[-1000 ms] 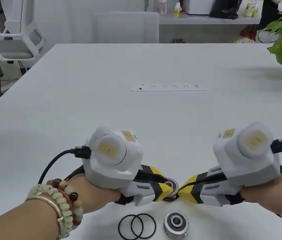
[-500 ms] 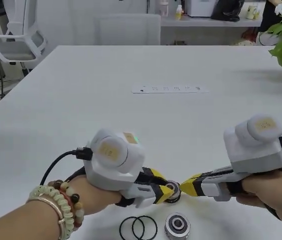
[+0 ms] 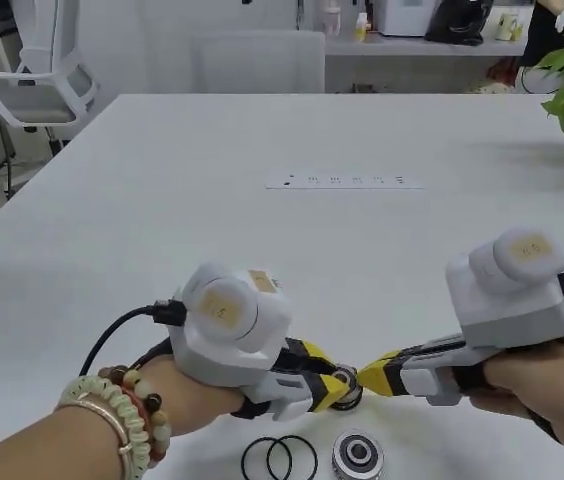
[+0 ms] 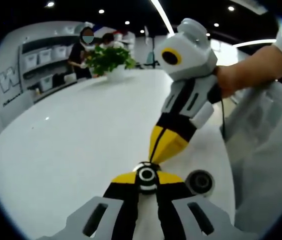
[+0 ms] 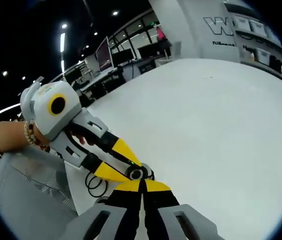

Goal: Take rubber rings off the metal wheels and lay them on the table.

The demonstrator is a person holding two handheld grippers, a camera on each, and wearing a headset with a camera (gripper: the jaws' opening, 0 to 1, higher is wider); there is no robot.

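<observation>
A: Holding what?
B: One metal wheel (image 4: 147, 176), clamped in the left hand-held gripper (image 3: 330, 388) above the near edge of the bench (image 3: 262, 250), steadied for peeling.
A: Right hand-held gripper (image 5: 142, 186)?
B: Pinched closed at the wheel's rim, probably on its rubber ring.

A large pale letter "W" (image 4: 7, 79) stands on the wall (image 4: 11, 102) far ahead and to the left of the left hand-held gripper (image 4: 147, 176). In the right gripper view the same letter sits on the wall far beyond the right hand-held gripper (image 5: 141, 184), up to its right, with small print (image 5: 227, 44) beneath it too fine to read. The stickers (image 3: 222, 307) atop the hand-held grippers and the marks on the white strip (image 3: 345, 182) on the counter (image 3: 262, 235) well ahead of them cannot be read.
</observation>
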